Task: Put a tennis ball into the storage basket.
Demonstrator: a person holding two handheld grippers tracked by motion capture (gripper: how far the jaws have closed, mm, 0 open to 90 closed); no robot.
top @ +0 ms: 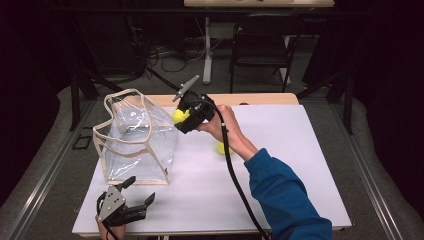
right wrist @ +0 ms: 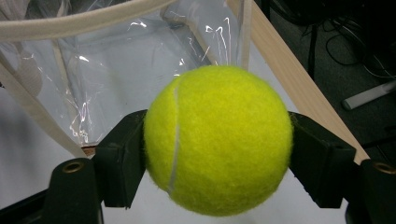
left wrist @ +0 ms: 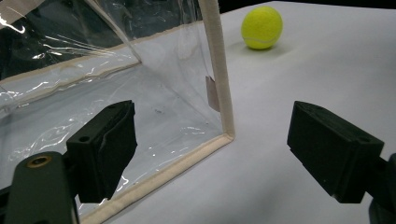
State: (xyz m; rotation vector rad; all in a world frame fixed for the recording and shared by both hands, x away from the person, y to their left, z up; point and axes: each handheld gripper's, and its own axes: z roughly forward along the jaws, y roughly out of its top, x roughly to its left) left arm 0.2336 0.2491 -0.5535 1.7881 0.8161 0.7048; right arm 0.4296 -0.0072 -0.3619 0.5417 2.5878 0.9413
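Carrying tennis ball [top: 180, 115] in right gripper [top: 186, 116] beside the clear bag [top: 135, 140] rim: lift above the rim before release. Left gripper [left wrist: 212, 149] fingers wide, empty, at the bag's bottom corner. Right gripper view: ball [right wrist: 218, 140] clamped squarely between both fingers [right wrist: 122, 156], bag opening just ahead.

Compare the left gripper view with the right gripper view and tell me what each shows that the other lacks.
Left gripper view alone: open left tongs near the lower corner of the clear bag, and a loose tennis ball lying on the white table. Right gripper view alone: right tongs shut on a held tennis ball, plus the wooden table edge and floor cables. Both: the bag and table.
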